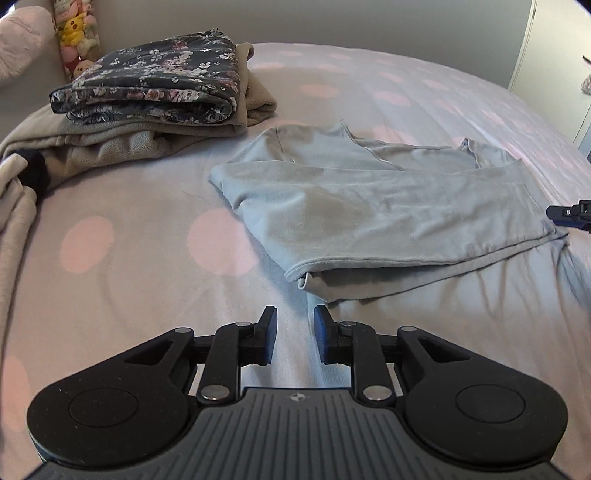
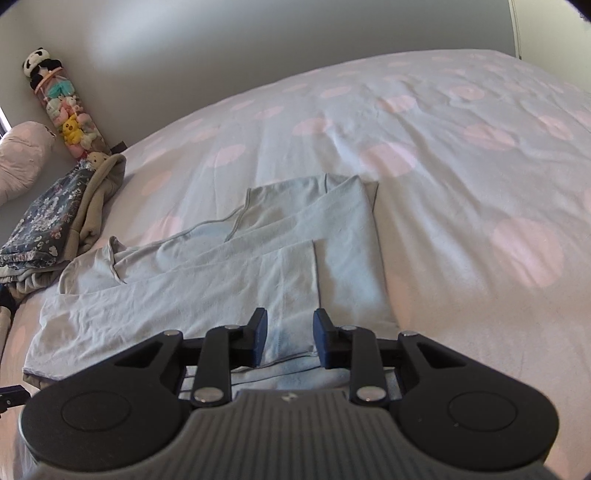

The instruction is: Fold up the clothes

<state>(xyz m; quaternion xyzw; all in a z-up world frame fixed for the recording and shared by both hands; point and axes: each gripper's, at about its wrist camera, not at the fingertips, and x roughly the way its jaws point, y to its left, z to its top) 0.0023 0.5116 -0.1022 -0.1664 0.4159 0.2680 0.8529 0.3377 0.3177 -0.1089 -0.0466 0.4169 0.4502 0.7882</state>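
Note:
A pale blue-grey garment (image 1: 369, 206) lies partly folded and flat on the bed, with a sleeve laid across it. In the left wrist view my left gripper (image 1: 295, 325) hovers over bare sheet just short of the garment's near corner, its jaws a narrow gap apart with nothing between them. My right gripper (image 2: 290, 332) is over the garment (image 2: 221, 288) at its near edge. Its jaws stand apart, and the sleeve's hem lies flat under the gap, not pinched. The right gripper's tip (image 1: 569, 214) shows at the garment's right end. The left one's tip (image 2: 11, 397) shows at the left edge.
The bed sheet (image 1: 129, 240) is pale with pink dots. A folded dark floral garment (image 1: 155, 85) rests on beige clothes (image 1: 110, 144) at the back left. Behind them are a tube of plush toys (image 1: 75, 33) and a pink pillow (image 1: 18, 40). A white door (image 1: 546, 55) stands at the far right.

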